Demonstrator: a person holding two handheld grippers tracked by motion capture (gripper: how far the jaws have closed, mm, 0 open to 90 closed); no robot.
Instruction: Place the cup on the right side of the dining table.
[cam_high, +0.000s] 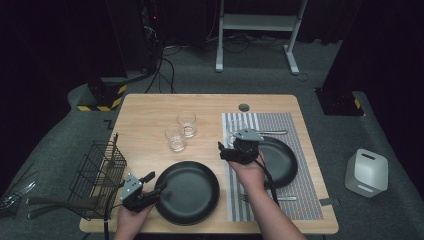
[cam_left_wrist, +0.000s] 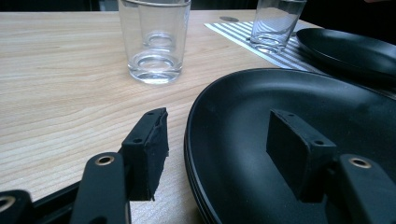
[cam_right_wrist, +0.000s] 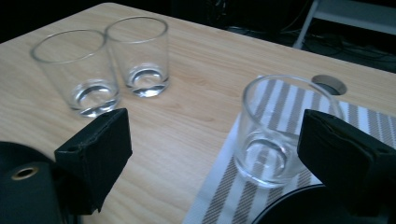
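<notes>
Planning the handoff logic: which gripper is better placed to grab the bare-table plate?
Left. The left gripper is open, jaws straddling the rim of the near plate. The right gripper sits over the placemat, facing a glass.

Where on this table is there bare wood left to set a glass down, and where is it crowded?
Bare wood lies along the table's far left, behind the two glasses, and on the left edge between them and the wire basket. Crowded: the striped placemat holds a black plate, glass and cutlery; the near plate fills the front middle.
</notes>
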